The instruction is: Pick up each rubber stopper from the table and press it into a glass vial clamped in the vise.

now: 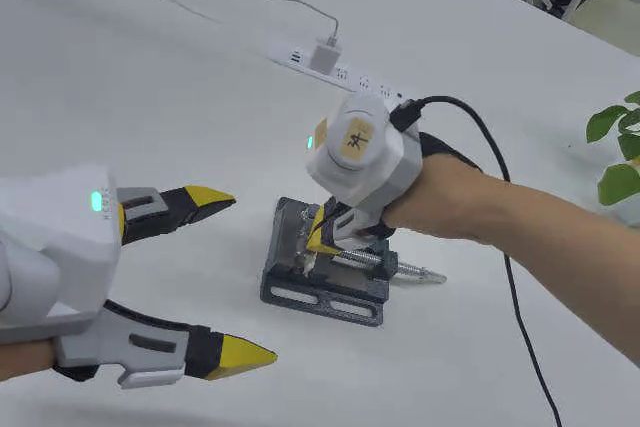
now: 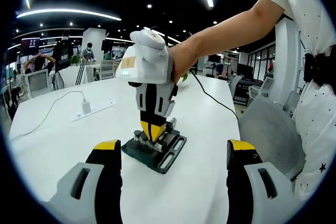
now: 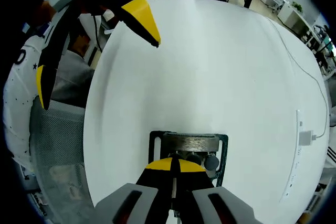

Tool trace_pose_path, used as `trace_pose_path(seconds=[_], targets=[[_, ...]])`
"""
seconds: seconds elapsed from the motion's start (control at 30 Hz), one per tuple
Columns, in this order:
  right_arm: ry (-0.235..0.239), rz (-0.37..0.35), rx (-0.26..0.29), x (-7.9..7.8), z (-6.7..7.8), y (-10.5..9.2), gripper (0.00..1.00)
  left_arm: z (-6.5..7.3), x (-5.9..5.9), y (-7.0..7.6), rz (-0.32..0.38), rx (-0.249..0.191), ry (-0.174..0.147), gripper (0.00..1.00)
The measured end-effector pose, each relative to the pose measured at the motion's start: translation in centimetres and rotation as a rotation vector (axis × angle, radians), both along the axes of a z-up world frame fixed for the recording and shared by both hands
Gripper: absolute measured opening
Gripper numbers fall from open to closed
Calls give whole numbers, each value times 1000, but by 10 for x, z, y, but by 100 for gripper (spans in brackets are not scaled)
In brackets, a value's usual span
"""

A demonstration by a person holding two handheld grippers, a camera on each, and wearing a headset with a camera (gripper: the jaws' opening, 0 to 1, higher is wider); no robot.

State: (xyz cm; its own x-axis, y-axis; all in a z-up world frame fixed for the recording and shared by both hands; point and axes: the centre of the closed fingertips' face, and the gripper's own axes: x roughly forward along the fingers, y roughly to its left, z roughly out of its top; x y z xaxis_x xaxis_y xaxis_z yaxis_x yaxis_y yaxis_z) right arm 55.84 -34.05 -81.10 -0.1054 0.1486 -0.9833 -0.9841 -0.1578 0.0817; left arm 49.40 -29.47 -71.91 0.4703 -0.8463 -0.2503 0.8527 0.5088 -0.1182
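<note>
At frame centre your right gripper (image 1: 322, 232) has its two jaws pinched together over the one vise (image 1: 325, 292), while your left gripper (image 1: 245, 275), lower left, spreads its two wide apart.

Left gripper (image 1: 250, 277): white housing, green indicator light (image 1: 96, 201), grey jaw arms, black jaws tipped in yellow.
Right gripper (image 1: 322, 237): same pattern, with a round tan label (image 1: 357, 137) bearing a dark mark. A black cable (image 1: 450, 100) is plugged in at the rear.
Black wrist strap (image 1: 440, 152).
Short-sleeved white shirt (image 2: 299, 9) with small dark dots.
</note>
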Motion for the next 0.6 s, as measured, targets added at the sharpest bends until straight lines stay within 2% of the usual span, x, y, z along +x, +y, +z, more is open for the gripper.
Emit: trace_pose_path(seconds=[0.2,0.3,0.37,0.43,0.47,0.5,0.6], targets=[[-4,36,-41,-1,-1,0,0,7,2,-2,-2,3,-17,81],[-2,43,-37,0,-1,-1,0,12,3,-1,1,4,-27,81],[31,-5,-8,0,-1,-1,0,15,3,-1,5,5,-33,81],[30,11,-4,1,0,-3,0,18,3,-2,5,8,-40,81],[33,2,1,2,0,-3,0,18,3,-2,6,8,-40,81],[45,-38,4,1,1,-3,0,19,2,-2,6,10,-38,81],[50,-49,3,1,2,-3,0,19,0,-1,7,29,-42,82]])
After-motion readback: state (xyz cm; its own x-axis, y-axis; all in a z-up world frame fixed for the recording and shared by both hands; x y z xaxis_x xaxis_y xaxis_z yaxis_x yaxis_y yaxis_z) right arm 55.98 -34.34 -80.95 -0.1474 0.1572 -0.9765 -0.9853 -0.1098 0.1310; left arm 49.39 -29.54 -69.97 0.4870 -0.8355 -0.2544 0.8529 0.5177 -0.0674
